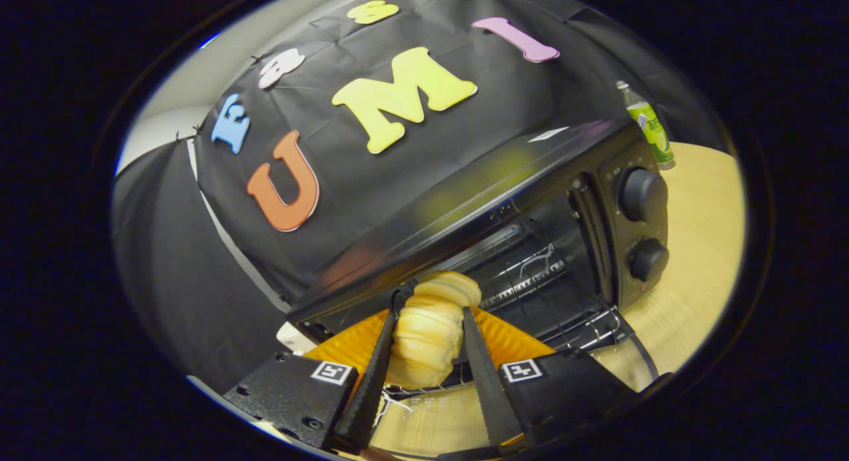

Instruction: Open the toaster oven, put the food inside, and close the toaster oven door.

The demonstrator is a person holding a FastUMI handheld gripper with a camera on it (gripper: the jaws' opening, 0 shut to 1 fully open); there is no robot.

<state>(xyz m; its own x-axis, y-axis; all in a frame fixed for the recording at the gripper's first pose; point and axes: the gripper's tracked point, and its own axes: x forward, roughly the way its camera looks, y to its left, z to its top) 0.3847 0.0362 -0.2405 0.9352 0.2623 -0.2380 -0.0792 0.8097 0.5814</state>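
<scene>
Claw pinches the ridged bread roll before the open toaster oven, whose door seems hidden below.

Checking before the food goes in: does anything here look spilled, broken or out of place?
Nothing stands out. The gripper is shut on the bread roll at the open toaster oven; the wire rack sits level; the green bottle stands upright behind.

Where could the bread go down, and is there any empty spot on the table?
The gripper is shut on the bread. The wire rack ahead of it in the open toaster oven looks bare. The wooden table is bare between the knobs and green bottle. By the orange tray it's crowded.
</scene>
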